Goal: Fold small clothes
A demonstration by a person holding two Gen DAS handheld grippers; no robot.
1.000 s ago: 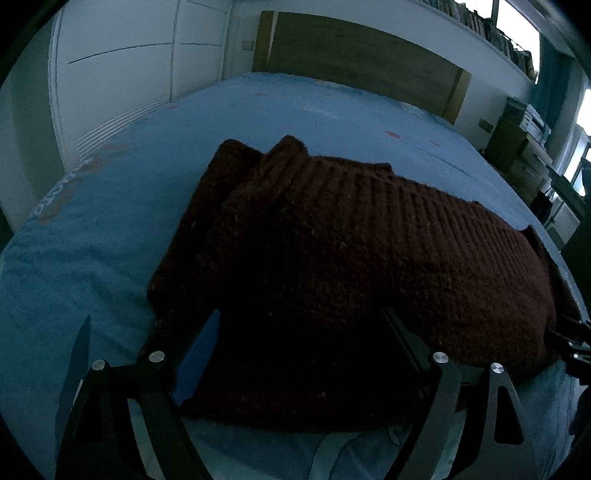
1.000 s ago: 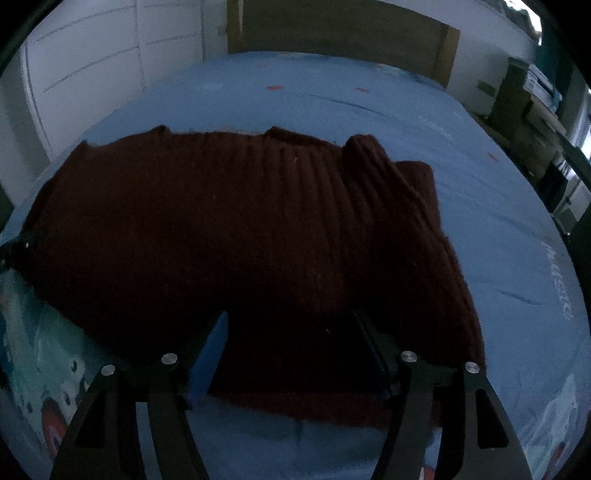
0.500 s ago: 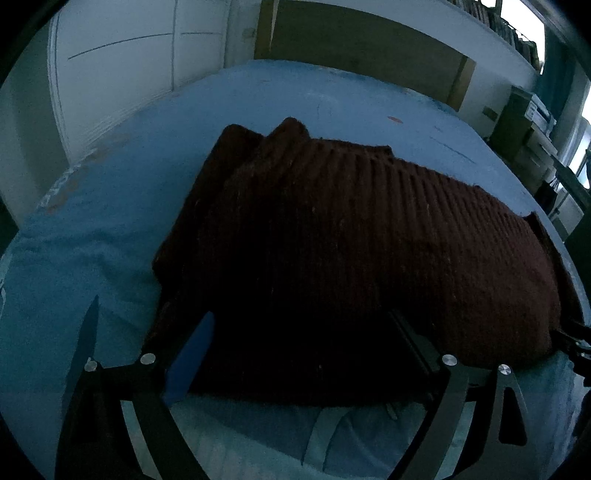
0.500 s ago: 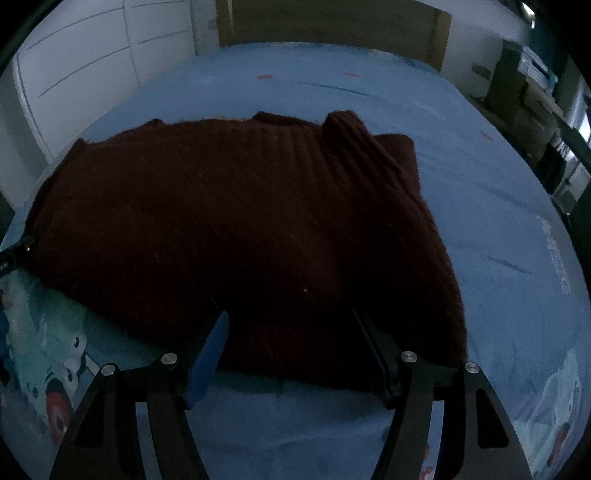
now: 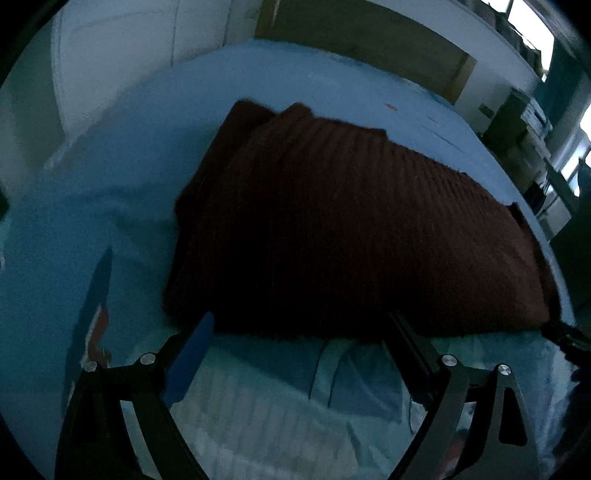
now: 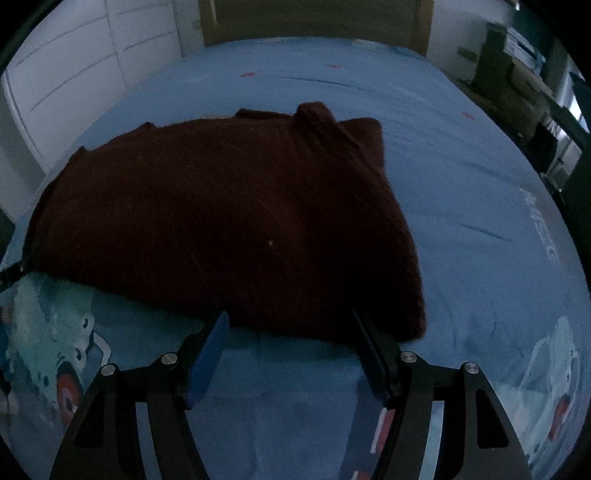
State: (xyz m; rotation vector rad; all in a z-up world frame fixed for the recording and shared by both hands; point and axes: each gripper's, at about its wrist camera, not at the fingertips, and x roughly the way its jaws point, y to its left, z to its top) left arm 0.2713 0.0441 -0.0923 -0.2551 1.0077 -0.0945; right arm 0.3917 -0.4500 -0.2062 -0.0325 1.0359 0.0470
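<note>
A dark red ribbed knit sweater [image 5: 332,221] lies folded on the blue bedsheet [image 5: 92,206]. In the left wrist view my left gripper [image 5: 299,325] is open and empty, its fingertips just at the sweater's near edge. The sweater [image 6: 221,214] also fills the middle of the right wrist view. My right gripper [image 6: 290,321] is open and empty, fingertips at the near edge, apart from the cloth. The tip of the other gripper [image 5: 565,336] shows at the sweater's right end.
The bed has a wooden headboard [image 6: 314,18] at the far end. White wardrobe doors [image 6: 74,74] stand on the left. A shelf unit [image 6: 517,62] stands on the right. The sheet near me has cartoon prints [image 6: 66,354].
Both grippers have drawn back toward me and off the sweater. A second ago their fingers lay over its near edge; now they are clear of it and the sweater lies still.
</note>
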